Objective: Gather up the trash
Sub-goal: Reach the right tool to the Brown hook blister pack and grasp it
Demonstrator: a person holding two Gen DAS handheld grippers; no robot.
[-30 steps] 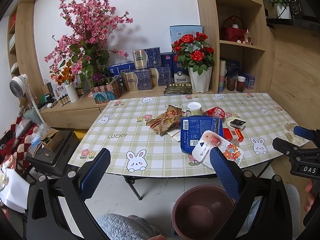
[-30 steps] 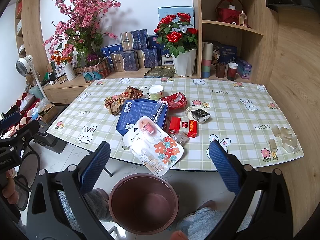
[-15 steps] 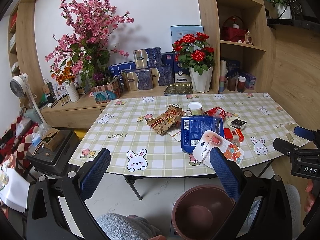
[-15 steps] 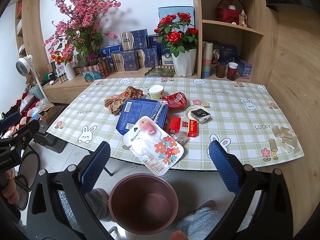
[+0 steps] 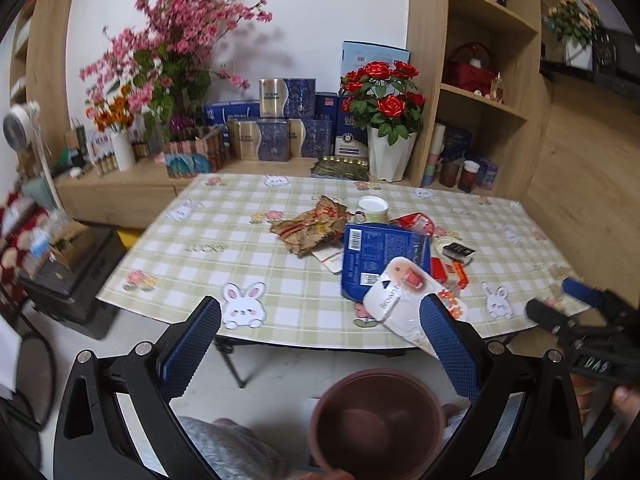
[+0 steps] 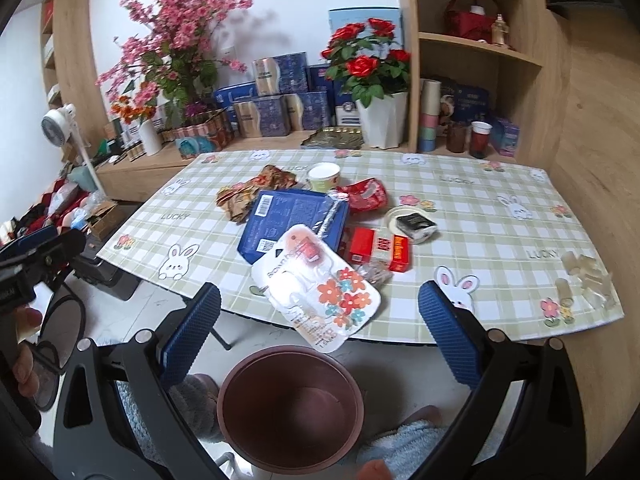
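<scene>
So the trash is a loose pile mid-table, on the green-and-white checked tablecloth (image 6: 480,220) w/ bunny and flower prints. Closest to the edge: a white plastic pouch (image 6: 316,288) w/ orange and teal flowers, glossy, hanging partly over the table's front edge right above the bin. It lies on top of a flat blue package (image 6: 292,220) with barcode stickers. Behind that, a crumpled brown wrapper (image 6: 256,192), a paper cup (image 6: 324,176) standing upright, and a red foil bag (image 6: 364,194). To the right — a red carton (image 6: 380,248) lying flat, and a small black packet (image 6: 416,222) sitting on a round white lid. So approx 7 pieces, one of each. There's also a cluster of clear plastic bits (image 6: 586,276) near the table's right corner, well apart from the pile.

One bin: a round brown wastebasket (image 6: 292,404) on the floor, just below the table's front edge, empty inside as far as I can see.

Both tools are held low in front of the table, pointed at the pile. Left gripper (image 5: 320,356) is spread wide, nothing between its blue pads. Right gripper (image 6: 320,344) same — wide apart, holding nothing. Each one shows up at the edge of the other's cam, w/ a bit of the person's fingers on the handle.
</scene>
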